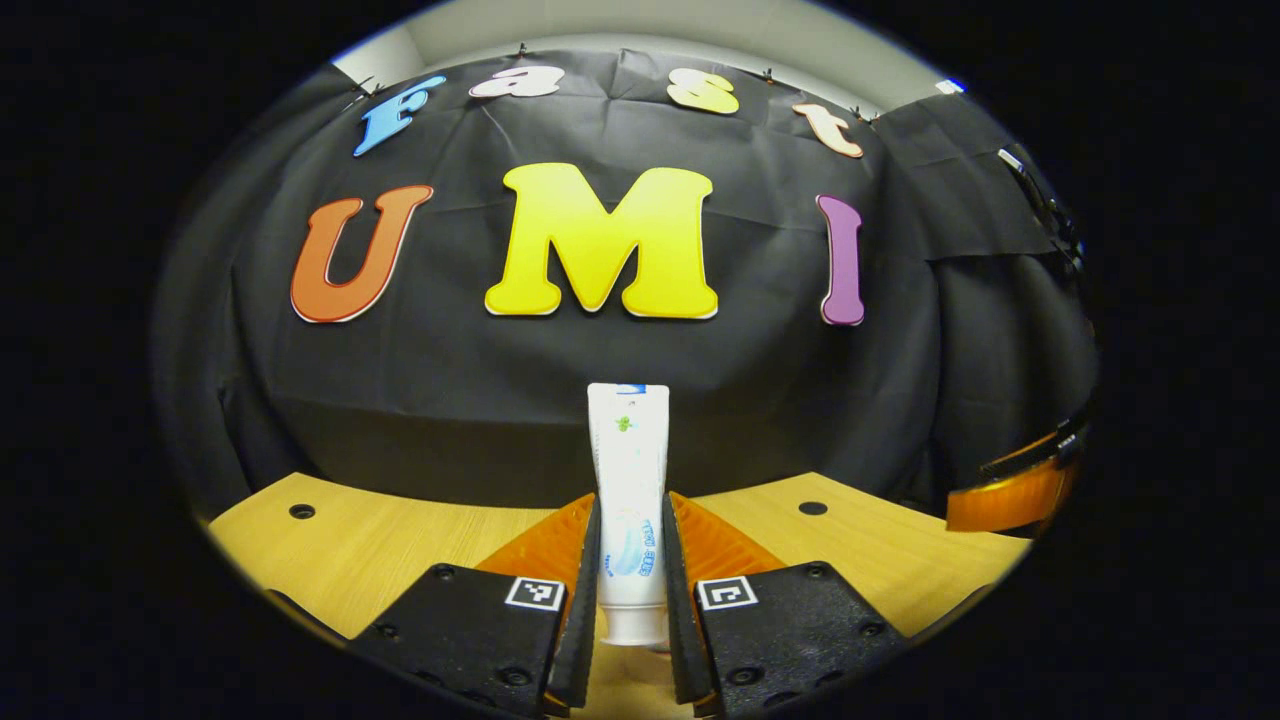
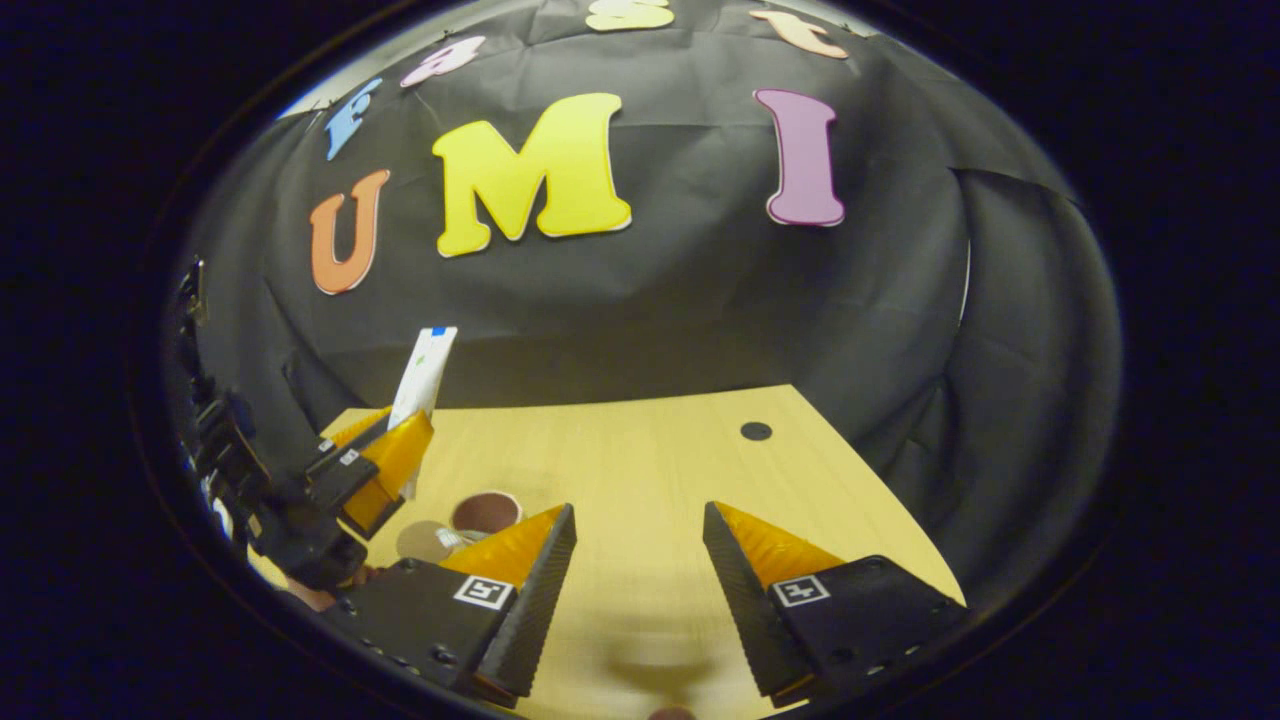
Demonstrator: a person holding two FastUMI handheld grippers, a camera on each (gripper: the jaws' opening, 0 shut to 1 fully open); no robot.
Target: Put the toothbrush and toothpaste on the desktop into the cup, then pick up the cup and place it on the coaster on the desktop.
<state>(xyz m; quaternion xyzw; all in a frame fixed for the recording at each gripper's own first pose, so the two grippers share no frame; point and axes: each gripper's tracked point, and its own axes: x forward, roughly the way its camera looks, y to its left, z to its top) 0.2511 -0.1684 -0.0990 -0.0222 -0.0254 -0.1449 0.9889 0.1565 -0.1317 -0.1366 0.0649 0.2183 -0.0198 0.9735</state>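
One white toothpaste [image 1: 628, 510] upright, cap down | left tongs [image 1: 630, 560] clamped on it | right tongs [image 2: 640, 560] apart

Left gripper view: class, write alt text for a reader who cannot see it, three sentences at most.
The left gripper holds a white toothpaste tube upright between its fingers, cap end down, above a wooden desk. Black cloth hangs behind the desk. Part of the other gripper shows at the right edge.

Left hand-held gripper [image 1: 632, 590] clamped, right hand-held gripper [image 2: 638, 560] agape
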